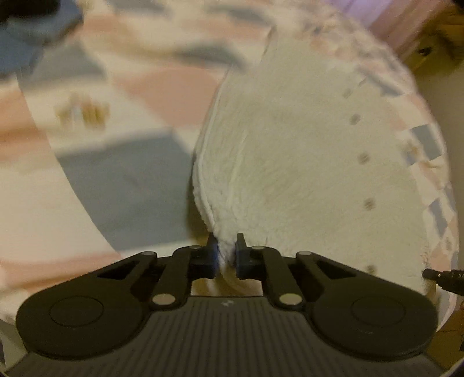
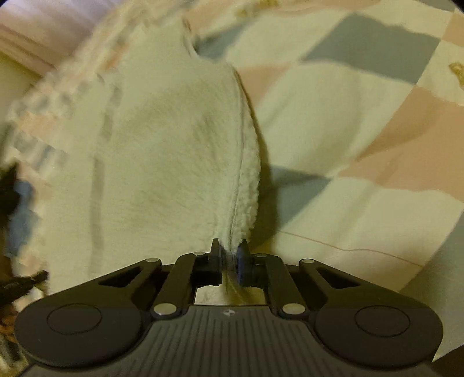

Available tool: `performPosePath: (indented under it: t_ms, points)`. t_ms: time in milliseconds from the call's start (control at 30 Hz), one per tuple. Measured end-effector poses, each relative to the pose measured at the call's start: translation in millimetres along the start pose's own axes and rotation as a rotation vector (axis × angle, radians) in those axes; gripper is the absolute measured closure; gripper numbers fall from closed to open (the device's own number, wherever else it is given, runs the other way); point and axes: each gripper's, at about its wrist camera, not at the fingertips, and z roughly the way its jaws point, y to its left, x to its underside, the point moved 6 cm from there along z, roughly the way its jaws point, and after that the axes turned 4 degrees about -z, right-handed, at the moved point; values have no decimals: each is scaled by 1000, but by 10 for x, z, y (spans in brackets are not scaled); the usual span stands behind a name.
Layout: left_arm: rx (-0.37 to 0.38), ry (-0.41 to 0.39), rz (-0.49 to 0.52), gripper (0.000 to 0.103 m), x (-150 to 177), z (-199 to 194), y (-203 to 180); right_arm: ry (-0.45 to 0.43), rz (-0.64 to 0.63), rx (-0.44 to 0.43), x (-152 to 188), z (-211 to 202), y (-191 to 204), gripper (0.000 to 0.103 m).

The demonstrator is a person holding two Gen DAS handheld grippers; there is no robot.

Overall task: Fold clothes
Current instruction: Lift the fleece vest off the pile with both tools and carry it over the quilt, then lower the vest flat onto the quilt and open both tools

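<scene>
A cream fleece garment (image 1: 304,150) with a checked pink, grey and white outer side hangs stretched between my two grippers, fleece lining facing the cameras. My left gripper (image 1: 226,253) is shut on one corner of its hem. My right gripper (image 2: 230,258) is shut on the other corner of the garment (image 2: 162,150). A row of small snap marks (image 1: 362,158) runs down the garment's right part in the left wrist view. The right gripper's tip (image 1: 435,274) shows at the right edge of the left wrist view. Both views are motion-blurred.
Below lies a bedspread (image 1: 121,179) checked in pink, grey and cream, which also shows in the right wrist view (image 2: 362,121). A blue and dark object (image 1: 32,26) sits at the far upper left. A wooden piece of furniture (image 1: 429,37) stands at the upper right.
</scene>
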Motion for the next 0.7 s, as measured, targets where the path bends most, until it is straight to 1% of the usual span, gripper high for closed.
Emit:
performPosePath:
  t_ms: [67, 133, 167, 200, 233, 267, 300, 333, 367, 433, 467, 533, 567, 600, 633, 667, 700]
  points:
    - [-12, -45, 33, 96, -17, -216, -28, -34, 66, -70, -6, -243, -49, 95]
    - [-61, -42, 62, 95, 59, -181, -8, -27, 101, -73, 89, -302, -160, 95]
    - [-90, -19, 70, 95, 139, -77, 21, -3, 107, -55, 162, -231, -220, 95]
    - [-128, 16, 74, 95, 225, 67, 58, 27, 122, -35, 245, -114, -283, 95]
    - [-169, 59, 83, 94, 308, 244, 86, 38, 117, -8, 276, -49, -289, 94]
    - [-213, 89, 109, 91, 384, 384, 100, 48, 113, 20, 307, 15, -296, 94]
    - [-254, 96, 142, 88, 435, 439, 100, 59, 108, 48, 338, 79, -303, 91]
    - [-274, 88, 166, 87, 458, 415, 84, 69, 101, 77, 365, 134, -305, 86]
    - [-284, 75, 183, 86, 471, 364, 62, 60, 47, 131, 343, 79, -238, 81]
    - [-309, 34, 198, 86, 454, 188, 50, 29, -73, 252, 291, -52, -102, 54]
    - [-322, 9, 198, 86, 434, 87, 50, -5, -151, 308, 262, -142, -15, 52]
    - [-306, -44, 184, 87, 381, -63, 1, -82, -276, 357, 207, -284, 169, 53]
    - [-293, -71, 176, 87, 353, -134, -29, -106, -314, 356, 197, -302, 250, 53]
    - [-271, -88, 174, 87, 343, -161, -77, -122, -358, 330, 194, -285, 356, 54]
    - [-244, -90, 186, 86, 355, -130, -155, -122, -397, 294, 209, -236, 446, 55]
    - [-227, -78, 208, 86, 386, -49, -244, -97, -433, 269, 263, -140, 501, 57]
    - [-220, -57, 230, 86, 435, 48, -302, -71, -469, 246, 318, -44, 552, 65]
